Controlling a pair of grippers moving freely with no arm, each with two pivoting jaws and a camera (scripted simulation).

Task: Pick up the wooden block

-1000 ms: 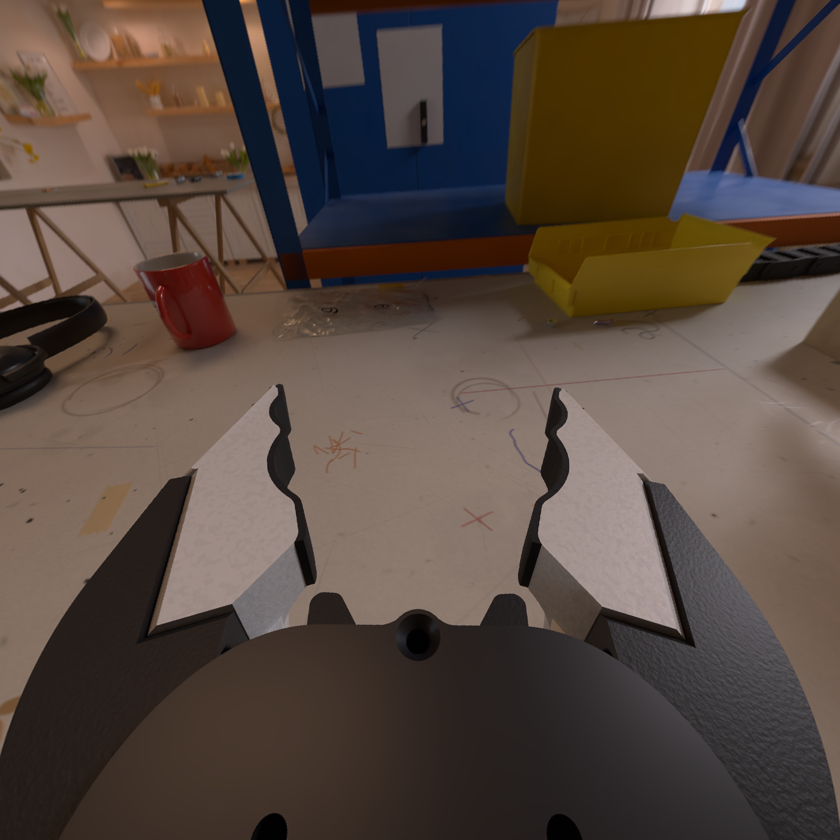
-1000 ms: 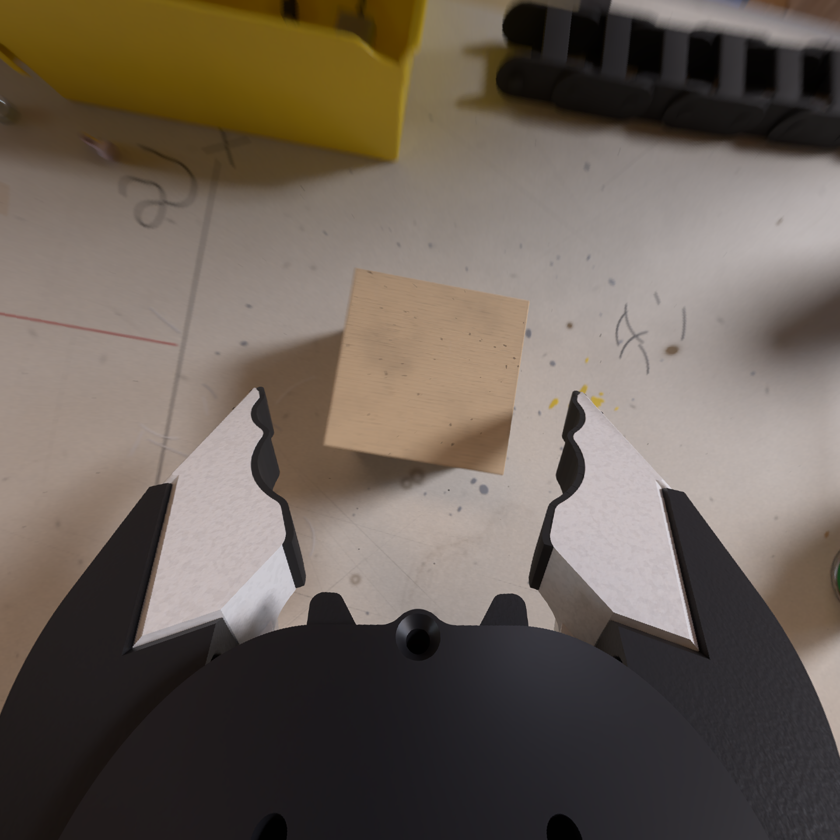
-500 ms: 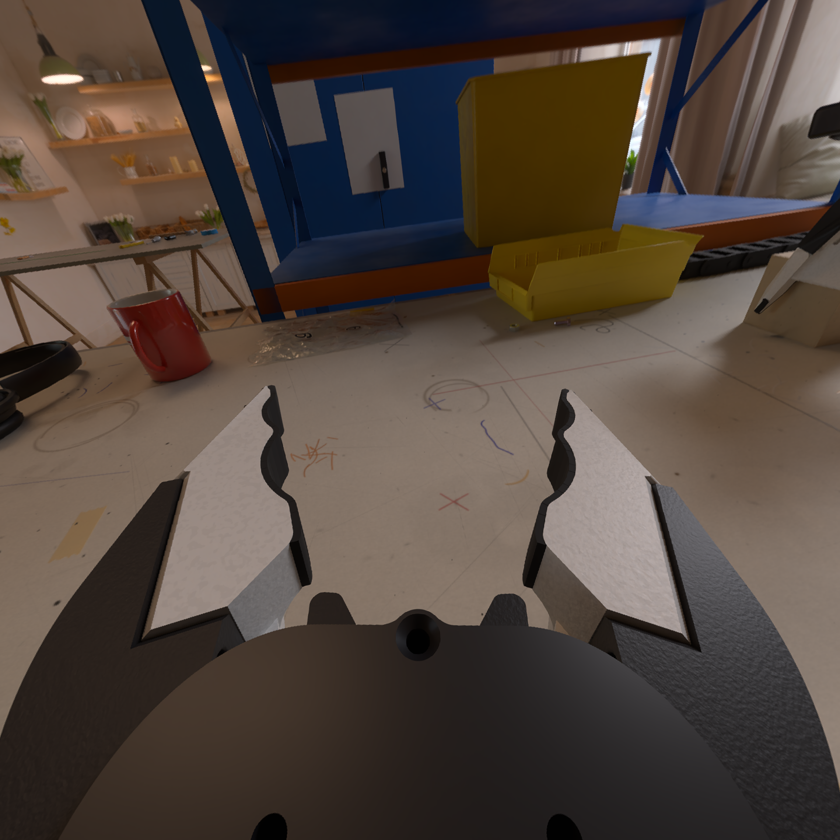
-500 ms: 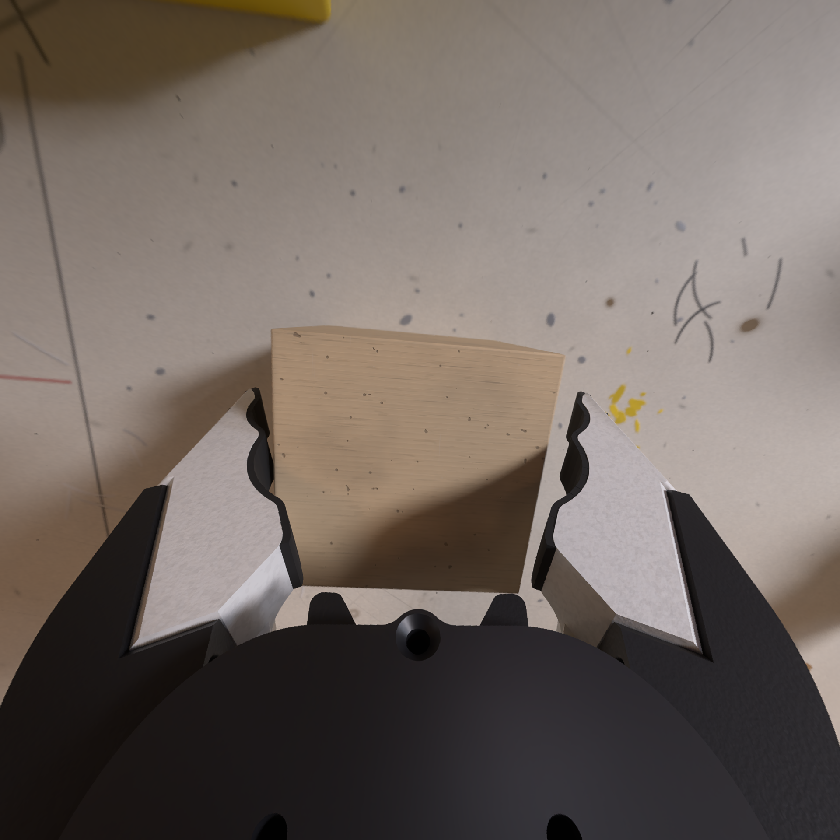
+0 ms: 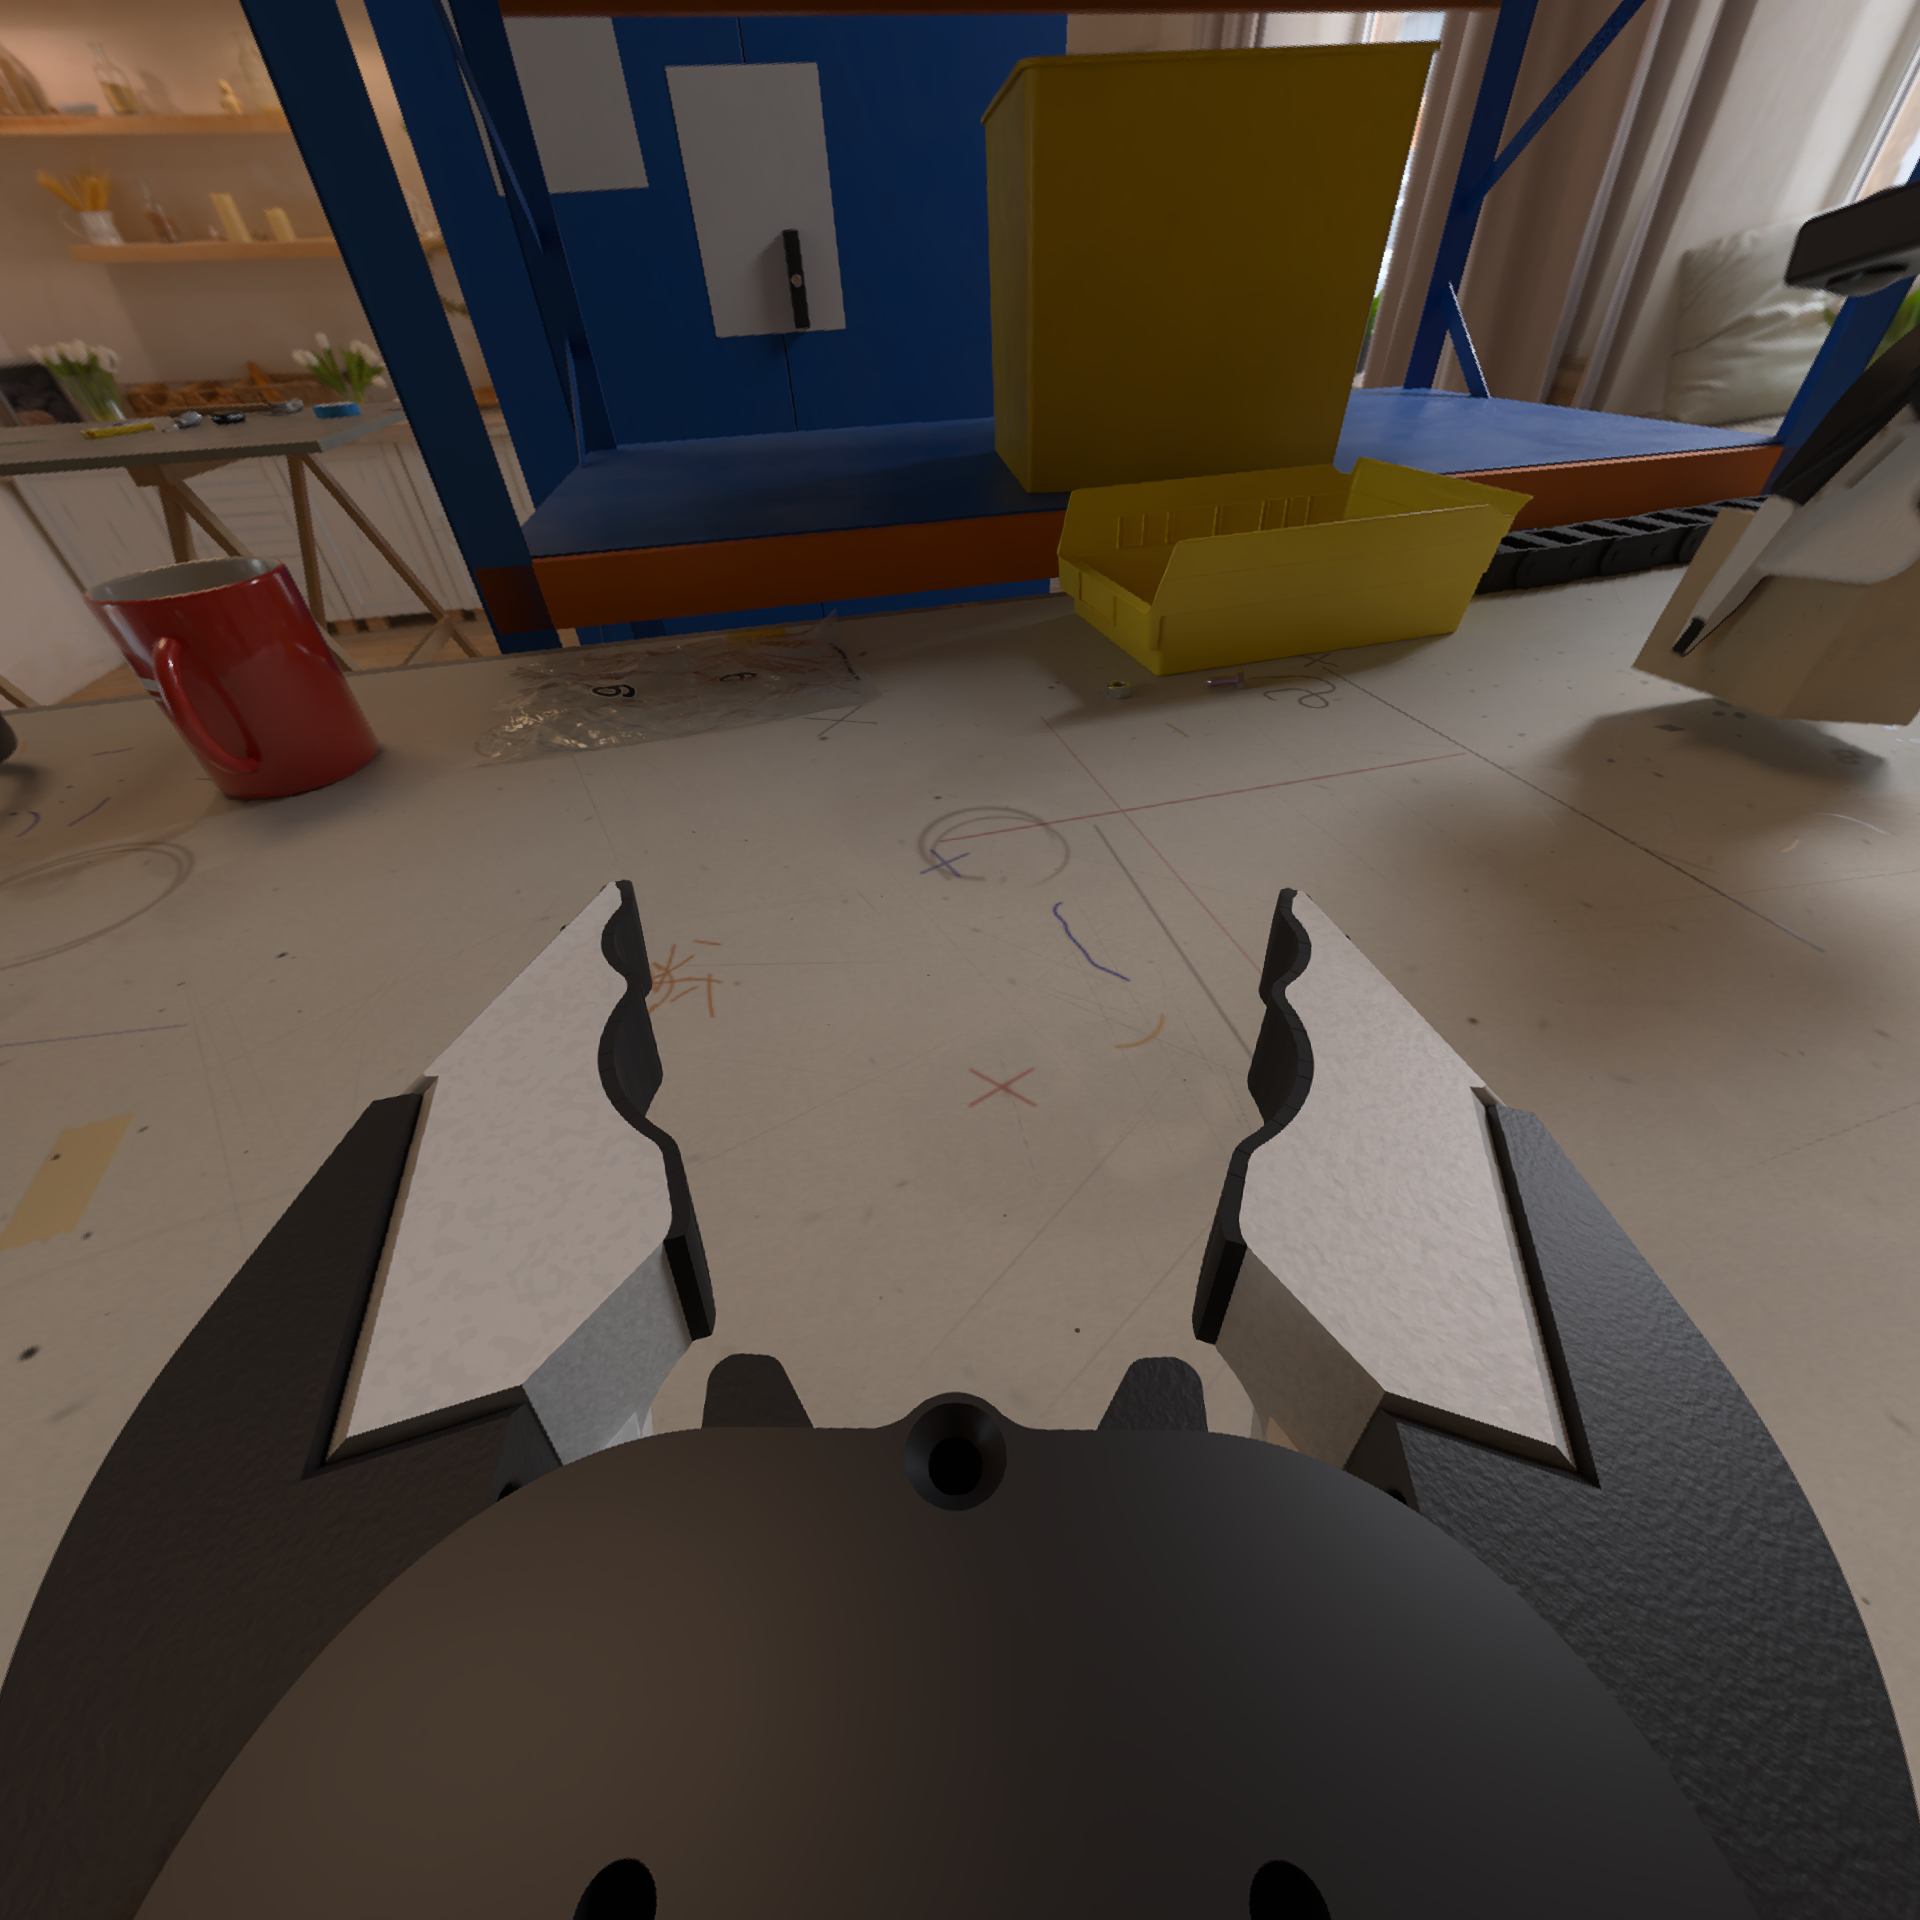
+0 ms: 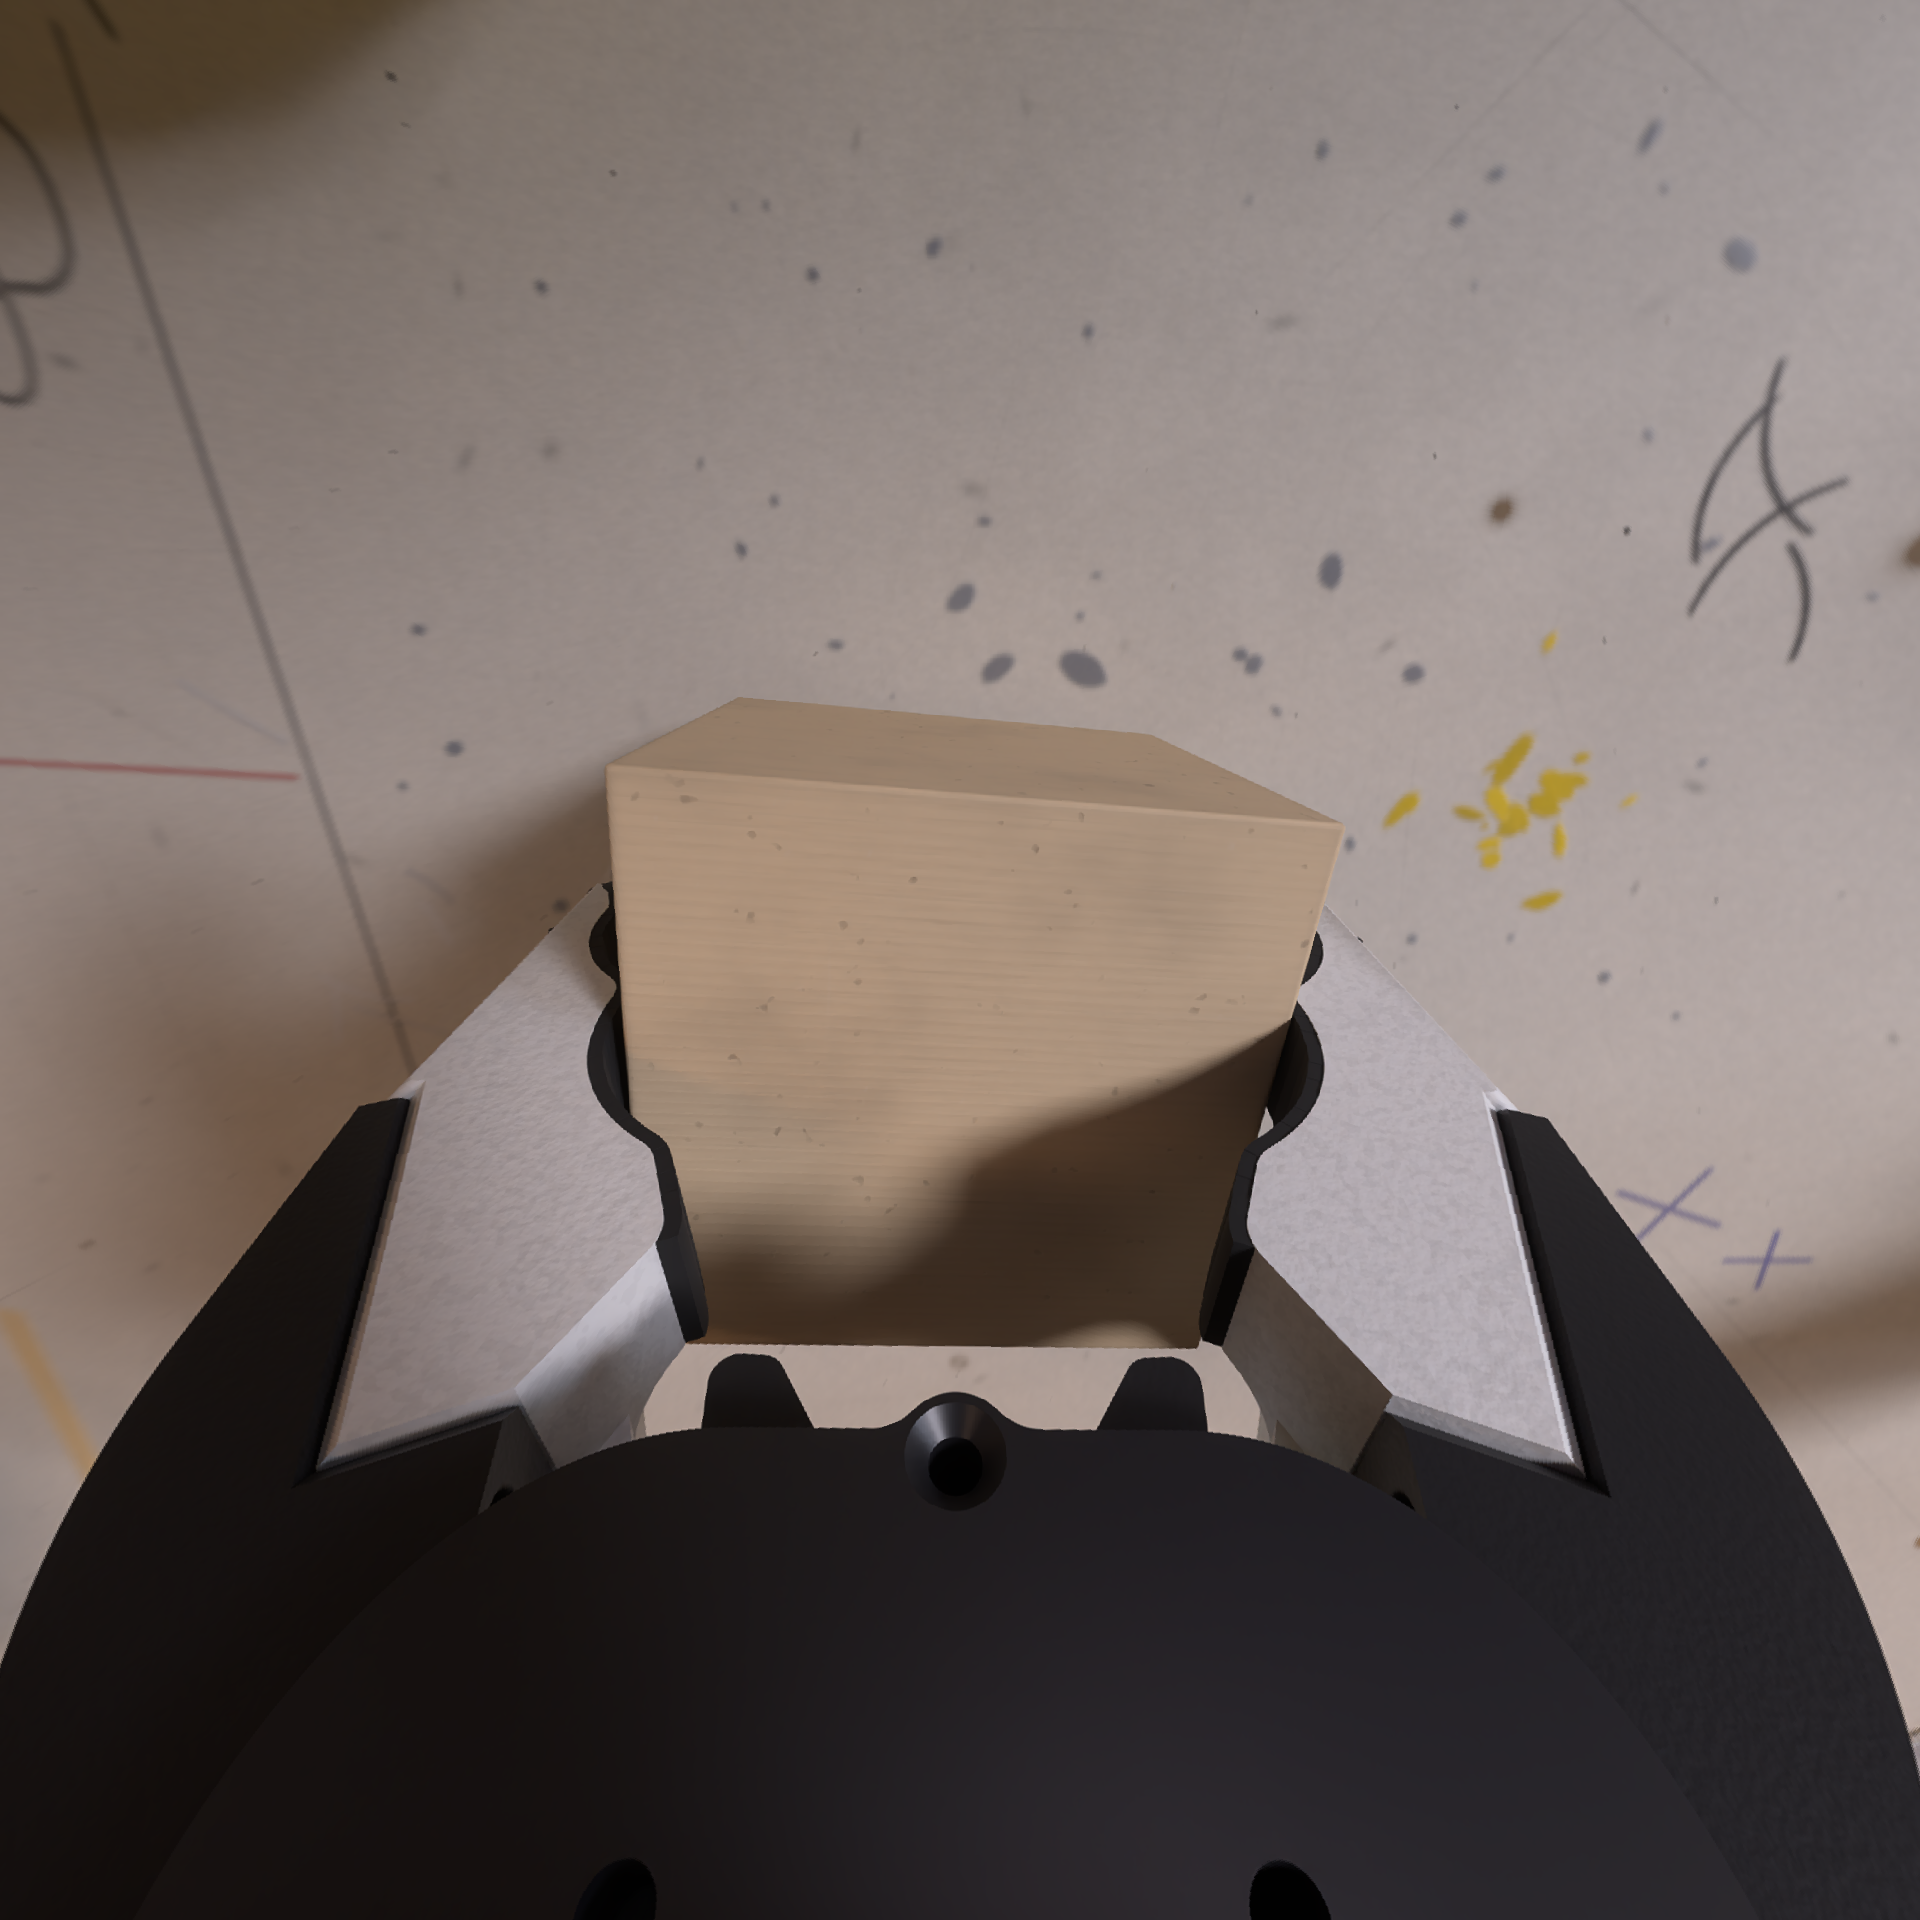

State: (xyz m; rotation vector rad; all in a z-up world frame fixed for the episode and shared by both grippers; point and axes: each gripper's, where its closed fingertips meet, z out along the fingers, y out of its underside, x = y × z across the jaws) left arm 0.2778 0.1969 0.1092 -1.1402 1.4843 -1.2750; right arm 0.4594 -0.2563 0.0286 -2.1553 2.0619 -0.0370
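The wooden block (image 6: 956,987) is a pale tan cube between my right gripper's (image 6: 961,914) fingers, which press on its left and right sides. In the left wrist view the block (image 5: 1808,644) hangs tilted at the far right edge, with the right gripper's white finger (image 5: 1787,530) on it. It sits slightly above the table with its shadow below. My left gripper (image 5: 956,899) is open and empty, low over the scribbled table (image 5: 935,1195), far to the left of the block.
A red mug (image 5: 239,675) stands at the back left. A crumpled plastic bag (image 5: 665,691) lies mid-back. A low yellow bin (image 5: 1278,571) sits back right, below a tall yellow bin (image 5: 1195,260) on the blue rack (image 5: 727,468). A black cable chain (image 5: 1600,545) lies behind.
My right gripper came down around the block, closed on its sides and raised it off the table. The left gripper stayed open and shifted its view slightly.
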